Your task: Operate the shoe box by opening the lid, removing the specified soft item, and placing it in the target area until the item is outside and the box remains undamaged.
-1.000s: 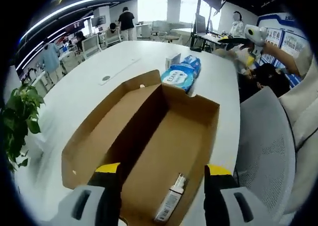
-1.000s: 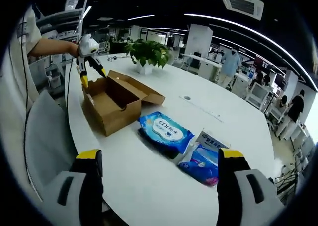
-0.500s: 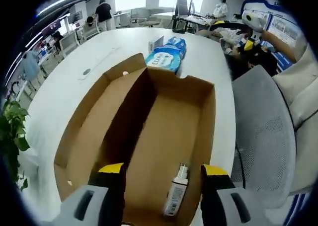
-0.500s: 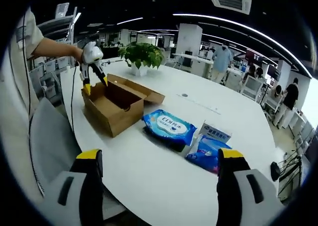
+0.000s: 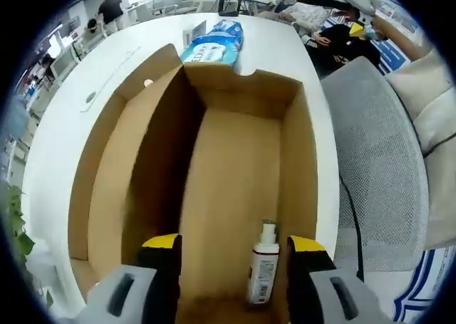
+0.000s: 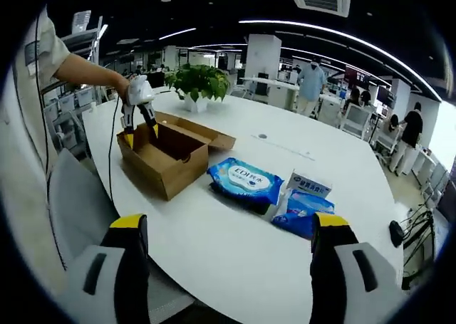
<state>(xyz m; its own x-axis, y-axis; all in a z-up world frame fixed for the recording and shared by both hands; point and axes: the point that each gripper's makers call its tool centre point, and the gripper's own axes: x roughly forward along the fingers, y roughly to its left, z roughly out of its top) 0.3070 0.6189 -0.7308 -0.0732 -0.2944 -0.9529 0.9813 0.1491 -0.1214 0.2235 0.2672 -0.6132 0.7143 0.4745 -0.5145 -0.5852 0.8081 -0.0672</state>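
The brown cardboard shoe box [image 5: 235, 153] lies open on the white table, its lid flap [image 5: 117, 132] folded out to the left. A small white bottle [image 5: 263, 263] lies on the box floor at the near end. My left gripper [image 5: 230, 249] hangs open above that end, the bottle between its yellow-tipped fingers. In the right gripper view the same box [image 6: 167, 153] sits far off at the left, with the left gripper [image 6: 139, 133] over it. My right gripper [image 6: 228, 228] is open and empty above the table's near edge. A blue wipes pack [image 6: 244, 183] lies beside the box.
Smaller blue packs [image 6: 303, 206] and a white carton [image 6: 308, 185] lie right of the wipes. A potted plant [image 6: 199, 82] stands behind the box. A grey mesh chair [image 5: 381, 153] stands at the table edge. People stand at desks in the background.
My left gripper has moved lower and further over the box, so the bottle now sits between its fingers. The right gripper has pulled back a little from the table.
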